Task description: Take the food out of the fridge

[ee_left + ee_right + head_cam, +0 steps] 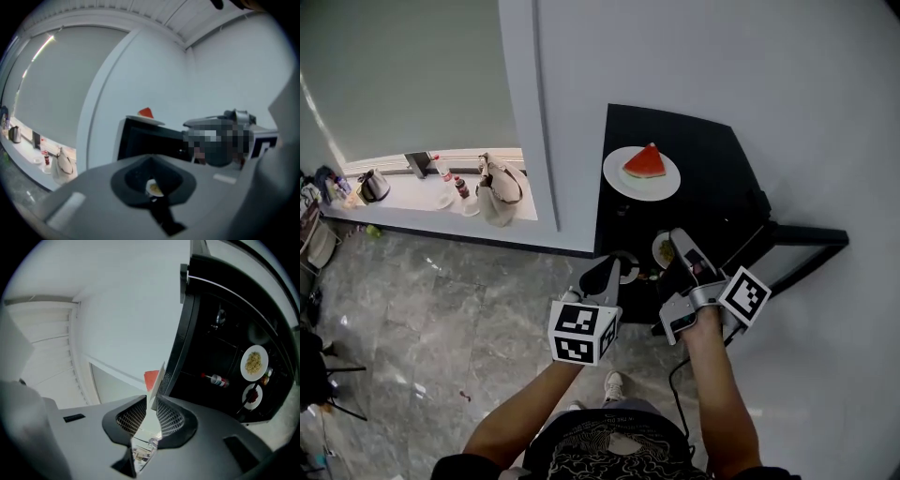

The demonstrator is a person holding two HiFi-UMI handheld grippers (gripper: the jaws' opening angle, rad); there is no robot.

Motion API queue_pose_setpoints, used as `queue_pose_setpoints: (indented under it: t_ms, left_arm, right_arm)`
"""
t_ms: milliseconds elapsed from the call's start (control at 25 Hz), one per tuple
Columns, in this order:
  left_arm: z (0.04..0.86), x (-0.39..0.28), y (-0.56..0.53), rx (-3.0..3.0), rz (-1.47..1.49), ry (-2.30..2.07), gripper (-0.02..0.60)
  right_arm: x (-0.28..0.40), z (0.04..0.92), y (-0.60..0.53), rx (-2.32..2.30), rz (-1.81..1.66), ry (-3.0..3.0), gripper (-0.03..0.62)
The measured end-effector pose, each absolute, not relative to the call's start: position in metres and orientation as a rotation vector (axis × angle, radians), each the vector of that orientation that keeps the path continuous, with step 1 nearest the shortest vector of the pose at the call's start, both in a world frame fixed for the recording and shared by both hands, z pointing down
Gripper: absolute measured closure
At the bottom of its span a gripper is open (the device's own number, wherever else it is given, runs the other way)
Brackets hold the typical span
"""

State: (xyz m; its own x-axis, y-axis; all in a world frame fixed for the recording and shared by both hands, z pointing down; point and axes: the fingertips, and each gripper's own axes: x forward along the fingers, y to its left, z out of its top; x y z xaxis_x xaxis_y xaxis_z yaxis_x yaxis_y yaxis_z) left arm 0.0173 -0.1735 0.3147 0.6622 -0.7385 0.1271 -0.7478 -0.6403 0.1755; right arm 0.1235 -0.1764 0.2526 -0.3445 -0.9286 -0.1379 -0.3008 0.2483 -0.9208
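A small black fridge stands open against the white wall. A red watermelon slice lies on a white plate on top of it. In the head view both grippers hover at the fridge opening. My left gripper is shut and empty, and its own view shows the pads together. My right gripper is open a little, with nothing in the gap between its fingers. Inside the fridge are a plate of yellow food, a small bottle and a second plate with dark red food.
The fridge door hangs open to the right. Along the window at left, a ledge holds a kettle, a beige bag and small bottles. Grey marble floor lies below, and a cable runs by my feet.
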Motion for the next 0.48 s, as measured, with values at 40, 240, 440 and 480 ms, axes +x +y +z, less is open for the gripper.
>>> queue_pose_setpoints:
  t_ms: [40,240,440,480]
  left_arm:
    - [0.316,0.019,-0.170,2.669,0.071,-1.199,0.581]
    - [0.320,0.027,-0.146,2.708,0.134,-1.145,0.581]
    - [0.326,0.033,-0.118,2.747,0.196,-1.068,0.581]
    - [0.327,0.033,-0.114,2.753,0.204,-1.055,0.581]
  right_arm:
    - [0.123,0.256,-0.169,-1.169,-1.069,1.838,0.556]
    - [0.116,0.284,-0.132,-1.593,-0.861,2.091,0.556]
    - [0.097,0.300,-0.101,-1.887,-0.616,2.311,0.569]
    - [0.094,0.304,-0.096,-1.924,-0.589,2.331,0.571]
